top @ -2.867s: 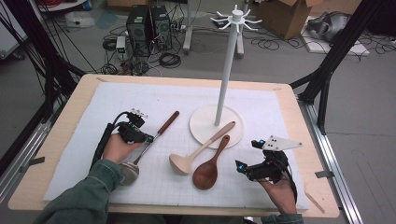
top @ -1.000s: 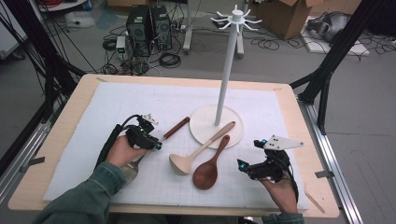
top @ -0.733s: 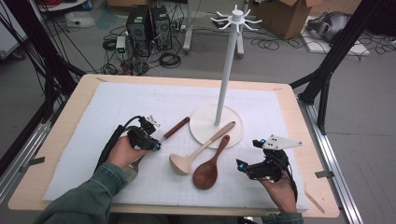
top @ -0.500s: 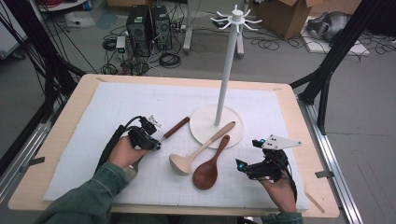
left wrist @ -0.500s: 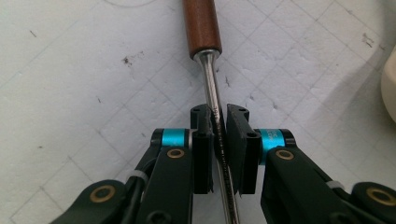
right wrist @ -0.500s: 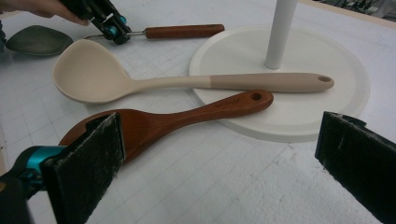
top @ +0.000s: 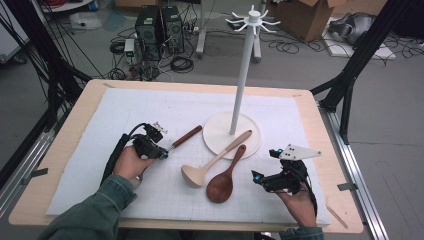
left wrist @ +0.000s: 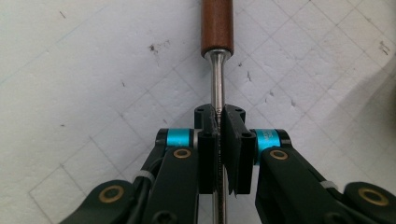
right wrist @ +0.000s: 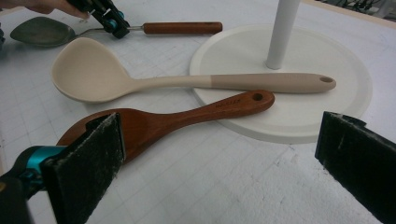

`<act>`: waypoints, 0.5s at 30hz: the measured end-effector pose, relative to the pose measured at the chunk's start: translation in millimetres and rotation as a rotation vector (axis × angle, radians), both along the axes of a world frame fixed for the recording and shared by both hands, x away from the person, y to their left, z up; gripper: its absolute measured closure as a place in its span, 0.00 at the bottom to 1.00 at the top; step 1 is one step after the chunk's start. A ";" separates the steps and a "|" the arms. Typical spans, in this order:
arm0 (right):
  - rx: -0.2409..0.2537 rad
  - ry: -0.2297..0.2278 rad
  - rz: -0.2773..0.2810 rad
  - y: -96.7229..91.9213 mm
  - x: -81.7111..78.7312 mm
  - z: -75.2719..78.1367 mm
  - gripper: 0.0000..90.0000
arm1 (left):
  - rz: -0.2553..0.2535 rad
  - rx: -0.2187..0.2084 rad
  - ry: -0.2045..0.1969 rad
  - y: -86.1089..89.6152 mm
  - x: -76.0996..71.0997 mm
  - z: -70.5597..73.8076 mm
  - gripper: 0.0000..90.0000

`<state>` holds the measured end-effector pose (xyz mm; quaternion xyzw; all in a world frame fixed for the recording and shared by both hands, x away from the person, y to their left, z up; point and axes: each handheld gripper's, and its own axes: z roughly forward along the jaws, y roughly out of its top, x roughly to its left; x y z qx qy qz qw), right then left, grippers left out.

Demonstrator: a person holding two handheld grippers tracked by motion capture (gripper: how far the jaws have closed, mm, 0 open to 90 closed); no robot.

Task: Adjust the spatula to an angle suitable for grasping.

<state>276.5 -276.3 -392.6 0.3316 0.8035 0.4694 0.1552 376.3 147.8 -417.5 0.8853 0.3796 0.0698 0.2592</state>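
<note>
While clamped by the just-closed left tongs (left wrist: pixel 219 122) on its bare steel shank below the wooden grip, metal spoon (top: pixel 183 137) lying flat on the table (top: pixel 310 107), presumably for hanging on the rack (top: pixel 244 70); right tongs (top: pixel 274 167) wide open, idle near the wooden spoon (right wrist: pixel 196 114).

A short word is stamped or engraved along the handle of the dark wooden spoon (right wrist: pixel 187 114), near the hanging hole at its end, at the centre of the right gripper view; the letters are too small and blurred to read. The white mat (left wrist: pixel 93 70) carries faint printed grid lines with no numbers. No other text, label, brand or sign can be read in any view.
</note>
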 end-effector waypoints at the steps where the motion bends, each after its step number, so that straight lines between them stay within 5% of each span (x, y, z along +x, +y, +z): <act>1: 0.001 0.002 0.001 0.3 0.1 -0.1 0.01 | 0.000 -0.001 -0.002 0.4 -0.1 0.6 0.93; 15: 0.013 0.008 0.010 7.0 1.4 -1.8 0.01 | -0.003 -0.065 -0.080 13.3 -10.3 19.7 0.93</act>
